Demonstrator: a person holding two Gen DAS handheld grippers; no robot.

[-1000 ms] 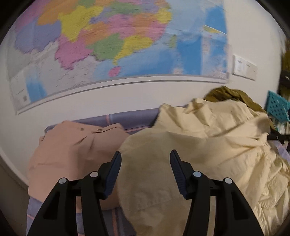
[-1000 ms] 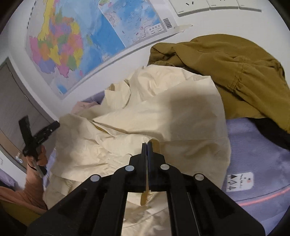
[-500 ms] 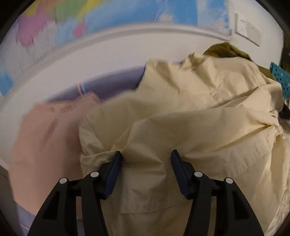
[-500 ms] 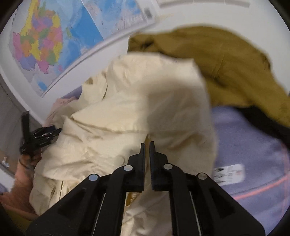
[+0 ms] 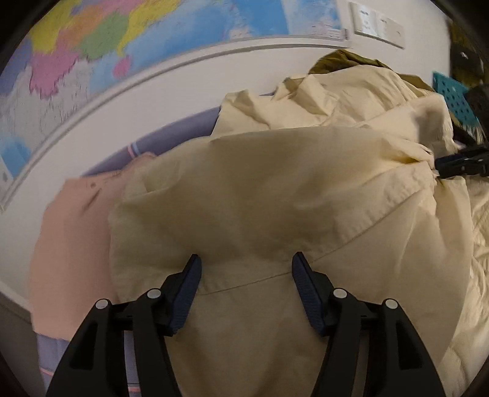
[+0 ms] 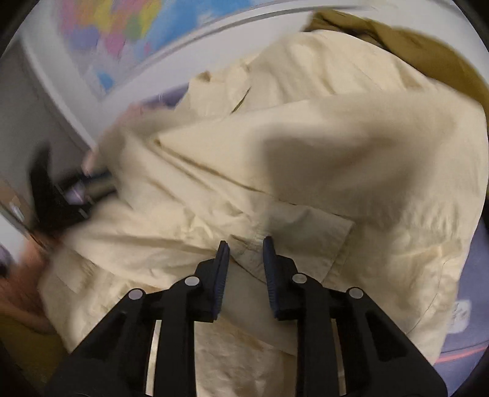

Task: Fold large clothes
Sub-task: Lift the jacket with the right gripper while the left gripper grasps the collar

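Left wrist view: the left gripper (image 5: 246, 264) hangs over a big pale yellow shirt (image 5: 275, 195), jaws spread wide and opening further, the cloth lying under and between the tips but not pinched; the shirt is heaped across a lavender bedsheet (image 5: 171, 136), a seam running just in front of the fingers; to its left lies a peach garment (image 5: 70, 238), partly overlapped by the yellow cloth; behind the heap an olive-brown garment (image 5: 339, 61) pokes up against the wall; a coloured wall map (image 5: 122, 39) hangs above, a white switch plate (image 5: 377, 26) to its right; at the right edge the right gripper (image 5: 458, 165) touches the shirt, a teal perforated basket (image 5: 452, 97) beyond it. Right wrist view, blurred: the right gripper (image 6: 246, 245) has its jaws parted narrowly and opening, the yellow shirt (image 6: 305, 152) beneath the tips, nothing clamped; the olive-brown garment (image 6: 412, 45) sits top right, the lavender sheet (image 6: 470, 305) shows lower right; the left gripper (image 6: 76, 189) is smeared at the left edge against the shirt.
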